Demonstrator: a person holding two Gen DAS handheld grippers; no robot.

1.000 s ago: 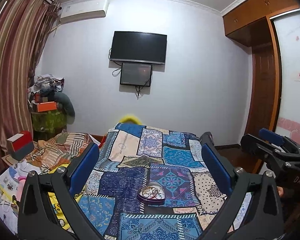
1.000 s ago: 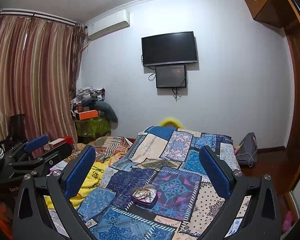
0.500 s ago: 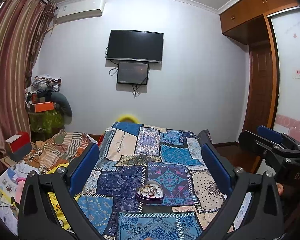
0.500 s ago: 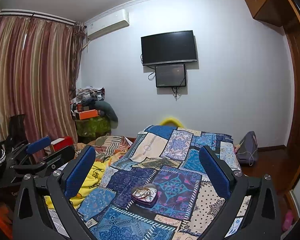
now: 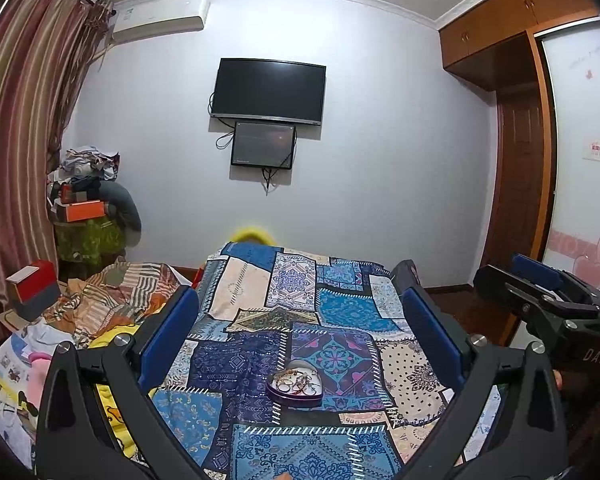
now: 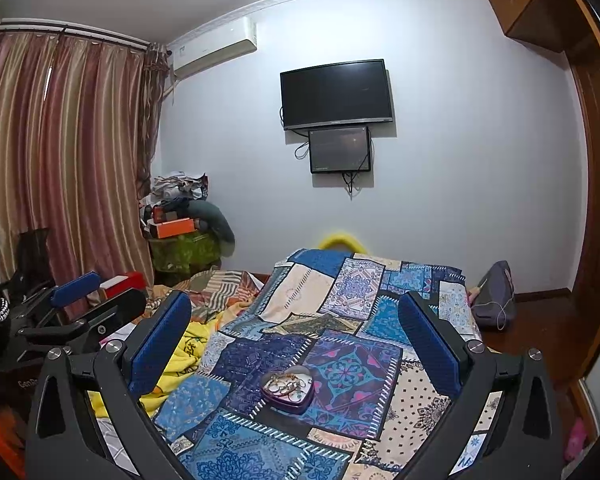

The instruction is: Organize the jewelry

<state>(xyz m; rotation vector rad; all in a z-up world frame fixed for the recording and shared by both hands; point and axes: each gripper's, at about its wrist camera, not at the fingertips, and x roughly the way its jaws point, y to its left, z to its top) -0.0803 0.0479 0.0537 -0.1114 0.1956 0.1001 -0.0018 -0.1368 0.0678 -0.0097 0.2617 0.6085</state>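
Note:
A heart-shaped purple tin (image 5: 295,386) holding a tangle of gold and silver jewelry sits on the patchwork bedspread (image 5: 324,312); it also shows in the right wrist view (image 6: 287,389). My left gripper (image 5: 298,320) is open and empty, held above and short of the tin. My right gripper (image 6: 294,320) is open and empty too, also above and short of the tin. The right gripper shows at the right edge of the left wrist view (image 5: 540,296). The left gripper shows at the left edge of the right wrist view (image 6: 76,312).
Crumpled striped and yellow bedding (image 5: 116,300) lies left of the patchwork spread. A red and white box (image 5: 32,288) sits at the far left, with a pile of clutter (image 5: 88,208) behind. A bag (image 6: 496,300) lies on the floor at right. A TV (image 5: 269,91) hangs on the wall.
Both views have shifted slightly; the tin sits a little lower and nearer the middle between my fingers. Both grippers stay open.

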